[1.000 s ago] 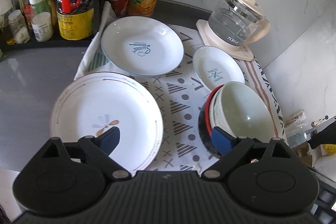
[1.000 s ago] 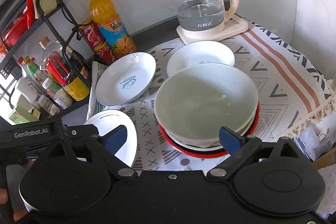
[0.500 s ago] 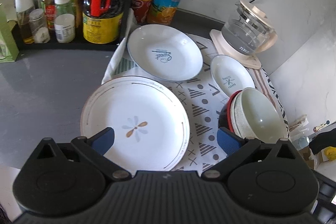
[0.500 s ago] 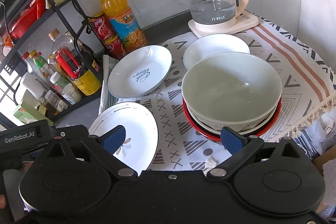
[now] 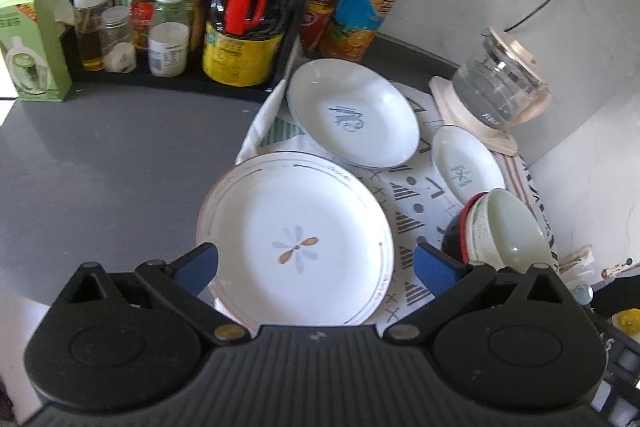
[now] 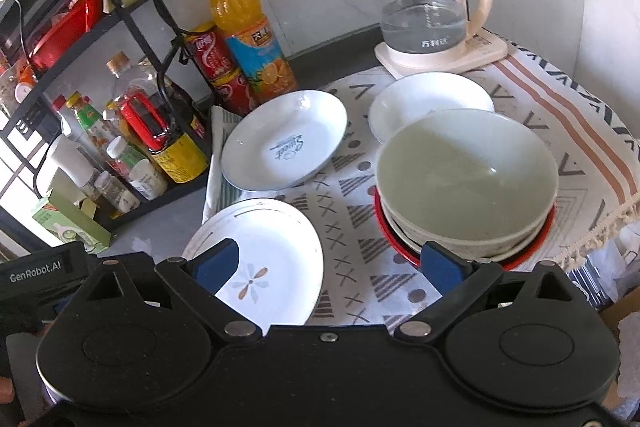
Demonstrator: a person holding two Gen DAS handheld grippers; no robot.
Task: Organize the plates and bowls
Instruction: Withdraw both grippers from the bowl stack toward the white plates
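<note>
Three plates (image 5: 296, 243) and one stack of three bowls (image 6: 466, 183) are counted; left gripper (image 5: 316, 267) and right gripper (image 6: 332, 267) are angled downward, jaws apart, empty.

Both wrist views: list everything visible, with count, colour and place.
flower plate: one, white, near edge of cloth
Sweet plate: one, white with blue rim, behind flower plate
small dish: one, white, before kettle
bowl stack: pale green bowl on top, red bowl lowest; count unclear; right side of cloth
cloth: one, white, patterned, under the dishes
kettle: one, glass and cream, far right corner
juice bottle: one, orange, by wall
red cans: two, stacked beside juice
rack: black, holds condiment bottles, left
left gripper: fingers open, above flower plate
right gripper: fingers open, empty
</note>
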